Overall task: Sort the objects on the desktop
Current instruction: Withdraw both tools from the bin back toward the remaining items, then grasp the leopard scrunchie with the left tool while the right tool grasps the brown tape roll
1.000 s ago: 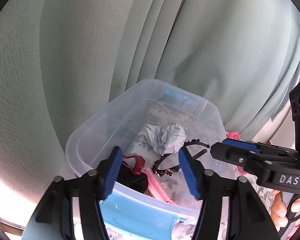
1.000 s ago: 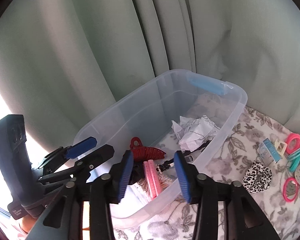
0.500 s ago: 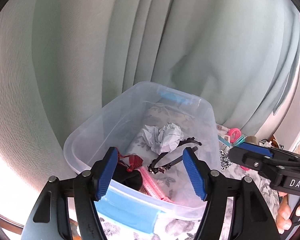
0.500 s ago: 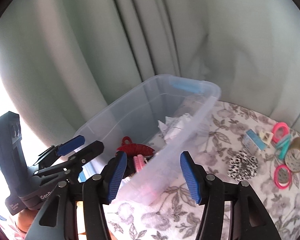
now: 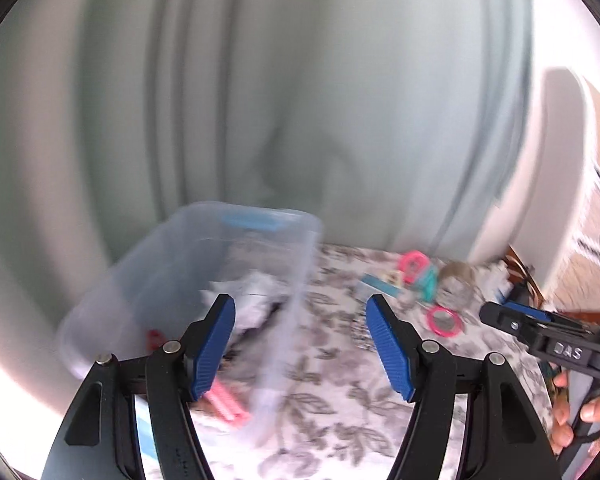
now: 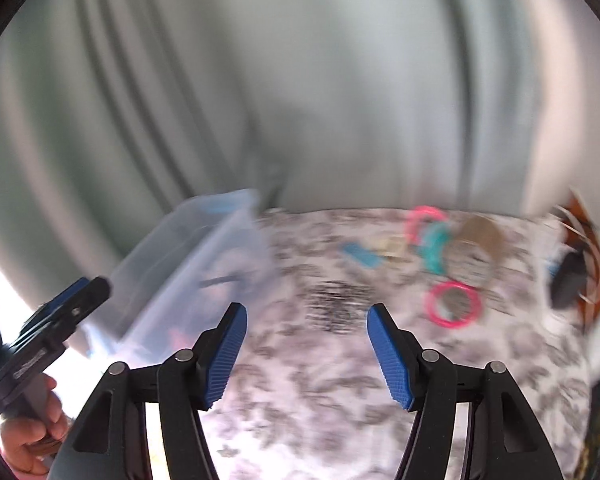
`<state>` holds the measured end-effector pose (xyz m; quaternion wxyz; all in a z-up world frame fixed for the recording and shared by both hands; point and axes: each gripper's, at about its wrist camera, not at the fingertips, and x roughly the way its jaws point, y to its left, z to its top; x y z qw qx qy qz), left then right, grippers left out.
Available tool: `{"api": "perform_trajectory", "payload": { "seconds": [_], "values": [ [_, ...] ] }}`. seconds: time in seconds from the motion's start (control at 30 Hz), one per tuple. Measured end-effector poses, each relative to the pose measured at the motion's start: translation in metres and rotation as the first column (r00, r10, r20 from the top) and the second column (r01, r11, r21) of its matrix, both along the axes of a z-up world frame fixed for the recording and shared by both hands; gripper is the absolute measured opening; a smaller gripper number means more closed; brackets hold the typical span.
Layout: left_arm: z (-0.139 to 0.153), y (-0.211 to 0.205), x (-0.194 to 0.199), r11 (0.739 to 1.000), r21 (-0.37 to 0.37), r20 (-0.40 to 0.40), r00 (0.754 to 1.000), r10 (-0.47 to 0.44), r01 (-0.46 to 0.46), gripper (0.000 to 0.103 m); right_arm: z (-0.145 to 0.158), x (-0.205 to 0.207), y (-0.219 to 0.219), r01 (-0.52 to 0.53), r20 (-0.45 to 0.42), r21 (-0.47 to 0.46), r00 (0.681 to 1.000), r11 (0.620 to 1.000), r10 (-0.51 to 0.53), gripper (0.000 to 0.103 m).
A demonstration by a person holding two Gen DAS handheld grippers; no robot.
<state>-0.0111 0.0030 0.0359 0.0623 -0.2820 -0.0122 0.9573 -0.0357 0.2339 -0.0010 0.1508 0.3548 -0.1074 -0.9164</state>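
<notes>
Bare flowered tablecloth [image 6: 324,392] lies open ahead. The clear bin [image 6: 188,264] walls off the left; rings, tape and a small box [image 6: 440,256] crowd the far right; curtain [image 6: 300,100] closes the back.

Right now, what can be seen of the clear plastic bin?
The clear plastic bin is a translucent, open-topped rectangular tub with a blue handle on its far rim. It stands upright at the left of the floral cloth, against the curtain. Inside lie crumpled white paper, something red and a pink item; motion blur hides the finer detail. Neither gripper touches it.
</notes>
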Motion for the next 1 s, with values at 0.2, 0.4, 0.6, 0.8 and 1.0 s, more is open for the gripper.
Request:
{"api": "perform_trajectory", "payload": {
  "seconds": [0.2,0.4,0.6,0.8,1.0],
  "values": [
    [-0.041,0.072,-0.015,0.977,-0.041,0.148,0.968,-0.201,0.21,0.069,-0.023,-0.003,0.057,0.142,0.079,-0.007,0.987,0.99,-0.142,0.067],
    [-0.088,0.097,-0.036,0.972,-0.04,0.272,0.939,-0.212,0.231,0.069,-0.053,-0.014,0.086,0.198,0.158,0.006,0.968,0.98,-0.197,0.067],
    [-0.104,0.093,-0.064,0.98,-0.002,0.265,0.945,-0.189,0.197,0.069,-0.069,-0.041,0.097,0.209,0.188,0.07,0.958,0.975,-0.219,0.067],
    [-0.129,0.094,-0.109,0.987,-0.002,0.285,0.946,-0.154,0.161,0.069,-0.081,-0.086,0.099,0.207,0.187,0.121,0.956,0.971,-0.227,0.067],
    [-0.148,0.091,-0.137,0.994,0.002,0.307,0.945,-0.109,0.114,0.069,-0.11,-0.13,0.114,0.256,0.237,0.158,0.928,0.954,-0.288,0.067]
  ]
}}
